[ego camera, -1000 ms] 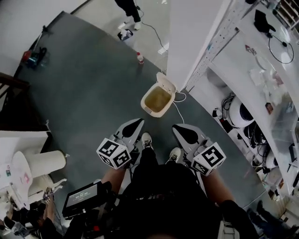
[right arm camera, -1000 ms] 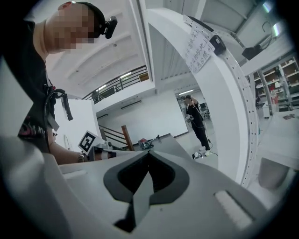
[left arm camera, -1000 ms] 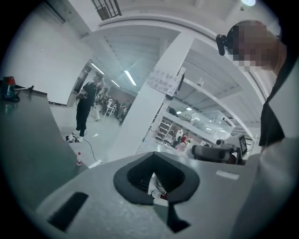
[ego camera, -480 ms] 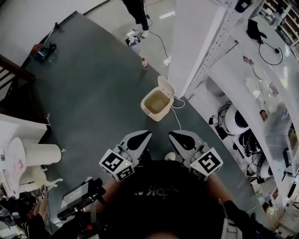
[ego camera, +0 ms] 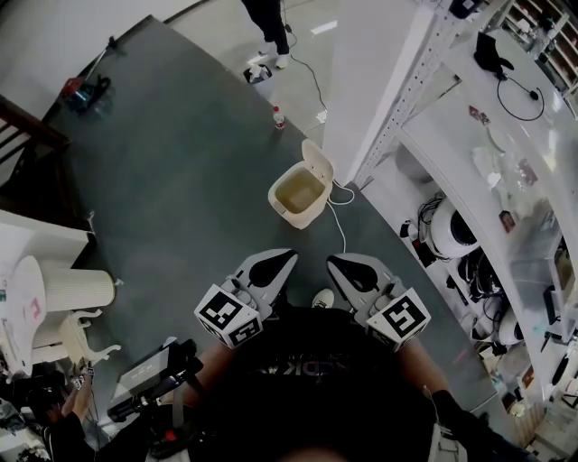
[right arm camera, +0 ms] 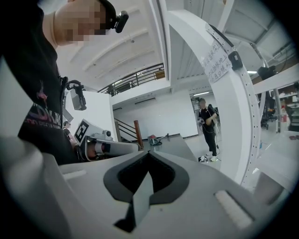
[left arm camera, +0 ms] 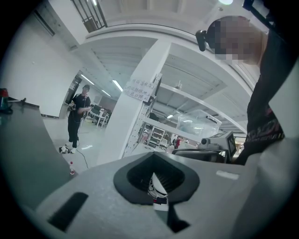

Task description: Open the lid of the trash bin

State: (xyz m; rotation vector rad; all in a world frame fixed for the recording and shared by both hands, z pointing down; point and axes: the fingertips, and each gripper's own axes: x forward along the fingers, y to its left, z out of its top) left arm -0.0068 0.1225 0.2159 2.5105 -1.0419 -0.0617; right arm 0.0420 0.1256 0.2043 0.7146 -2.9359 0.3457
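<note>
1. While both claws hang side by side in front of the person's waist, the left claw [ego camera: 274, 264] has its jaws shut on nothing. Only a shoe [left arm camera: 157, 186] shows through the notch behind its tips.
2. The right claw [ego camera: 346, 267] is likewise closed and empty. It is near the left one but not touching it.
3. To the near left, a small monitor [ego camera: 149, 377] and a white ribbed stool [ego camera: 77, 289] stand clear of the path ahead.
4. Ahead, well apart from both claws, the trash bin [ego camera: 287, 209] stands on the dark floor [ego camera: 181, 180]. Its lid [ego camera: 318, 160] is tipped up at the far side and its beige inside is exposed.
5. A white cable [ego camera: 340, 226] trails across the floor from the bin's right side toward the person.
6. A white pillar [ego camera: 370, 81] rises just behind the bin on its right. A shelf rack [ego camera: 488, 153] loaded with gear stands further right.
7. Farther off, a small bottle [ego camera: 279, 117] sits on the floor, and beyond it stands another person [ego camera: 269, 18].
</note>
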